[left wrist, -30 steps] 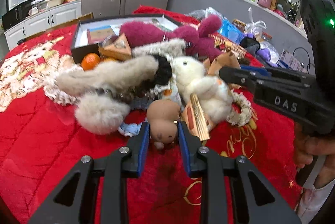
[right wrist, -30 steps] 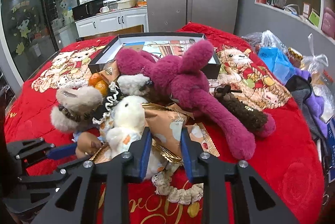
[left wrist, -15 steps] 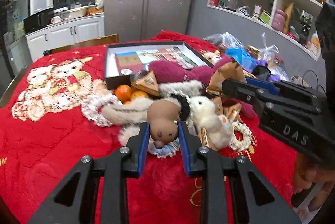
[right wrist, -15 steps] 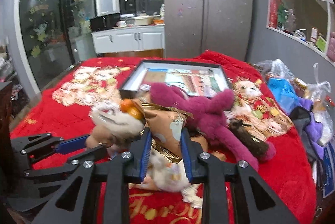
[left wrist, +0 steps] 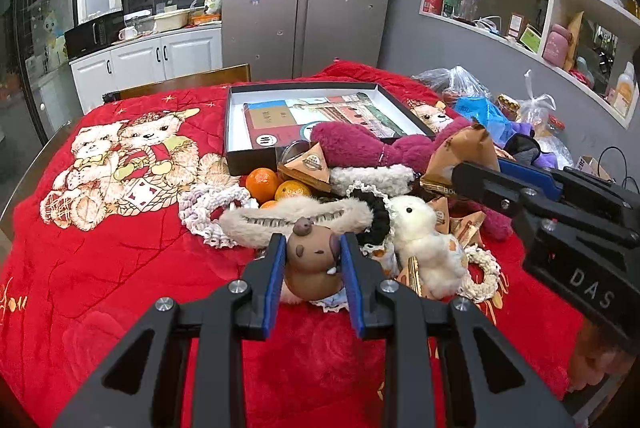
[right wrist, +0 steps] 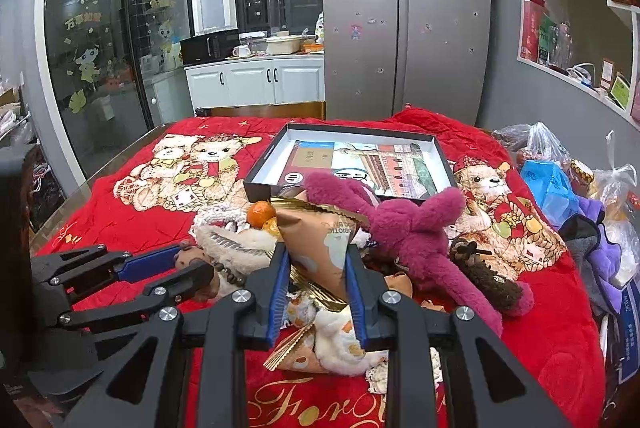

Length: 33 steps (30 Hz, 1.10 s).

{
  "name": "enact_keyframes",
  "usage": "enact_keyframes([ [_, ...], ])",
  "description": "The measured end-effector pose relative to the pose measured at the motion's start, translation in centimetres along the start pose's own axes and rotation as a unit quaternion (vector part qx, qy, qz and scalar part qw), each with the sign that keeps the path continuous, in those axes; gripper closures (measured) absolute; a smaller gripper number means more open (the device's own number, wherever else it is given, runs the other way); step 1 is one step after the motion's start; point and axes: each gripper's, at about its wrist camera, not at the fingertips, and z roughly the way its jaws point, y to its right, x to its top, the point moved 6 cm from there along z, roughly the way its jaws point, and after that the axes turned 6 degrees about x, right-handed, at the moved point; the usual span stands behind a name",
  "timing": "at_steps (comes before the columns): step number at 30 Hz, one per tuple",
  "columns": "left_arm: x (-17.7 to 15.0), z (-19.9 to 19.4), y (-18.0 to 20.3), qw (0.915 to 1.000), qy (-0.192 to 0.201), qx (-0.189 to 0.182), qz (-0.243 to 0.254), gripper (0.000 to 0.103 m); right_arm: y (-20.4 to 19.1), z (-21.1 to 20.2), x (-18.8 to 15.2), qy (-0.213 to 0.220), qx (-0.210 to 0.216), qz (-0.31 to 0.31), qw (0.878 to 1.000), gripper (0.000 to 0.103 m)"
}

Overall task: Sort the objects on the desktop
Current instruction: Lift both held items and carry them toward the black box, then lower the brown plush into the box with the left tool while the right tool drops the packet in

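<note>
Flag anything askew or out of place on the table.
The maroon plush lies across the open box's near rim instead of inside it. The other toys, oranges and snack packets sit jumbled in one heap beside the box.

Red quilted cloth (left wrist: 120, 268) printed with cream teddy bears and gold script. On it, black-walled box (right wrist: 264, 187), white inside. Against the box: magenta plush rabbit (right wrist: 416, 236), orange tangerines (left wrist: 262, 183). Nearer: brown capybara toy (left wrist: 312, 260), tan snack packet (right wrist: 324, 244) with gold edge, cream plush (left wrist: 424, 240).
</note>
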Motion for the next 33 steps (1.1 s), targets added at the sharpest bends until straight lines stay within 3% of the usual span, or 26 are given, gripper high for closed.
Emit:
enact_keyframes([
  [6,1.9,0.2,0.5,0.9999,0.003,-0.013,0.006,0.075,0.9,0.4,0.9,0.0,0.0,0.011,1.0,0.075],
  [19,10.6,2.5,0.2,0.9995,0.027,-0.014,0.008,0.075,2.4,3.3,5.1,-0.004,0.002,0.018,1.0,0.075],
  [33,16.3,15.9,-1.8,0.9994,-0.033,0.009,-0.003,0.075,6.2,13.0,10.0,-0.058,0.017,0.017,0.998,0.075],
])
